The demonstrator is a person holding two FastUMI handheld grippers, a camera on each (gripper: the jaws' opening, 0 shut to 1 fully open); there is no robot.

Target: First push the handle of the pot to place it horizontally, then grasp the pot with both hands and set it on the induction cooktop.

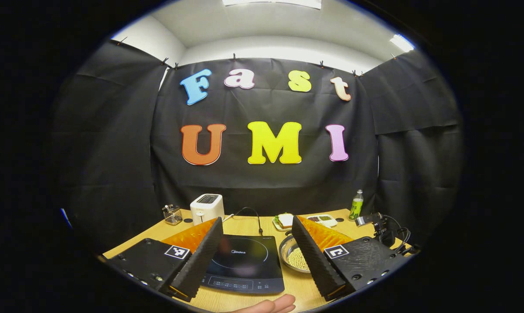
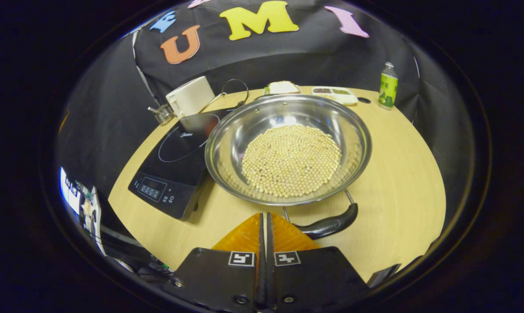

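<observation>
A steel pot (image 2: 288, 148) holding pale beans stands on the wooden table, just right of the black induction cooktop (image 2: 175, 161). Its dark handle (image 2: 331, 224) lies on the near side, curving off to the right. My right gripper (image 2: 264, 214) is shut with nothing in it, its tips close to the pot's near rim and just left of the handle. My left gripper (image 1: 257, 219) is open wide above the table's near edge. Between its fingers lies the cooktop (image 1: 244, 261), and part of the pot (image 1: 292, 258) peeks out behind the right finger.
At the back stand a white toaster (image 1: 207, 208), a wire holder (image 1: 172, 214), a sandwich plate (image 1: 283, 221), a snack tray (image 1: 322, 220) and a green bottle (image 1: 356, 205). A black cable (image 1: 256, 219) runs behind the cooktop. A hand (image 1: 270, 306) shows low down. Camera gear (image 1: 377, 224) sits at the table's right.
</observation>
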